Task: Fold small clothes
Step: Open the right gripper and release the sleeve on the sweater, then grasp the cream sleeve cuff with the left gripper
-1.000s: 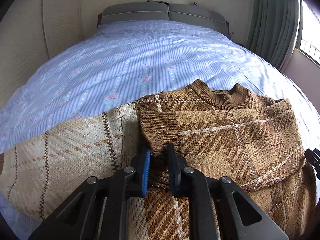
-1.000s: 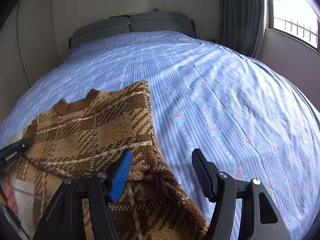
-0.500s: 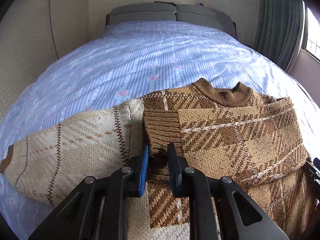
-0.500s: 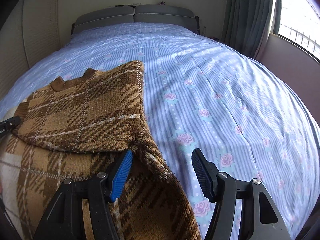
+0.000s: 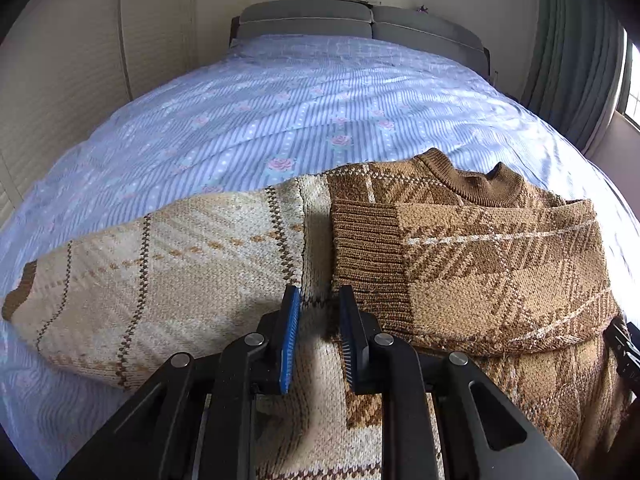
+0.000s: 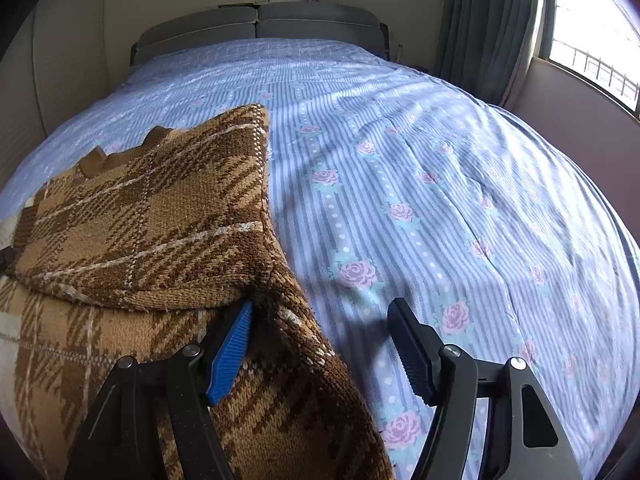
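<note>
Two grippers were over the sweater (image 5: pixel 460 272), which lay flat on the blue rose-print bedspread (image 5: pixel 320 120) toward the near end of the bed. Its brown plaid sleeve (image 5: pixel 500 268) was folded across the chest, ribbed cuff (image 5: pixel 366 256) ending just beside the cream sleeve (image 5: pixel 160 272), which stuck out toward 9 o'clock. Collar (image 5: pixel 476 184) pointed to 12, at the grey headboard (image 5: pixel 360 24).

Left gripper (image 5: pixel 318 332) had its jaws only a little apart, nothing pinched, with the cuff right at its 1 o'clock. Right gripper (image 6: pixel 320 344) was spread wide, straddling the sweater's right edge, blue pad (image 6: pixel 232 352) over the knit and the other finger above bare bedspread. Curtain (image 6: pixel 488 28) hung at 1 o'clock.
</note>
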{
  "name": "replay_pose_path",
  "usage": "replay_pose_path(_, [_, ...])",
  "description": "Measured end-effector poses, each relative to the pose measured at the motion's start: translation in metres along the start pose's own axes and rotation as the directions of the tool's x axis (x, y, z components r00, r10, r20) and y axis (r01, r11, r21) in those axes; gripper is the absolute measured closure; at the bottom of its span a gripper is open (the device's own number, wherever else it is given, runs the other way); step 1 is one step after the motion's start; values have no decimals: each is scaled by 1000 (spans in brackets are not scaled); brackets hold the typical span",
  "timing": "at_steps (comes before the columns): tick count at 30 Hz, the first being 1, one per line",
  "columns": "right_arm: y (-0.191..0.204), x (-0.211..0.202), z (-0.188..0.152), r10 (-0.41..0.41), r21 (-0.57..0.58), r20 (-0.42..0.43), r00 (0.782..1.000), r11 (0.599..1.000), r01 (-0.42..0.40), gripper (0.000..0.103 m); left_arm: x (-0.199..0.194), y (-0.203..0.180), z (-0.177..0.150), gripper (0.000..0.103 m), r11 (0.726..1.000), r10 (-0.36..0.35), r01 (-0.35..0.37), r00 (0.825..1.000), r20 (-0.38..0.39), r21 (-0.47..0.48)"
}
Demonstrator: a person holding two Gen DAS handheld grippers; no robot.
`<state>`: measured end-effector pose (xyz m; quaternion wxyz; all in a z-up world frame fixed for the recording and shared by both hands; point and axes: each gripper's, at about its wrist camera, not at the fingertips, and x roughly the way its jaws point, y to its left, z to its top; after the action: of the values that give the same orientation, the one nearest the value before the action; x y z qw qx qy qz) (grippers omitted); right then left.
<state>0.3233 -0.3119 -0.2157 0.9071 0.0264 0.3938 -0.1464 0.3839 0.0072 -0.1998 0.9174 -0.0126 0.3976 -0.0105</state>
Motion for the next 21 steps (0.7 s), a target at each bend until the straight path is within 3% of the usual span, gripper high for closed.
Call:
replay_pose_path(2, [-1,-5,1,20,21,-1,1000,1000,-20,36,-7,2,-2,81,1000,-10,10,1000,6,-10])
replay_pose_path(7, [4,-31,6,69,18,84,994,997,-70,36,-15,1,-6,60,999,-31,32,999,19,-25])
replay_pose_path(11, [19,-30,9,48,-50,104,993,998,-43,36,-3,1,-11,57,1000,-1,1,1000,-4,-16])
replay_pose_path(14, [21,-7,9,-5,-52,4,1000,999,5,36,-7,3,-12,57,1000,0,0,1000,-3,-26])
replay_pose_path(16, [14,-4,10,26,2,-40,999,1000,-25,36,-15,6,-12,57,1000,-6,6,1000,5,-30])
replay_pose_path(21, [24,-41,20,62,18,58,996,998,-63,36,-41,28,-11,53,998,25,-23,999,35,-52])
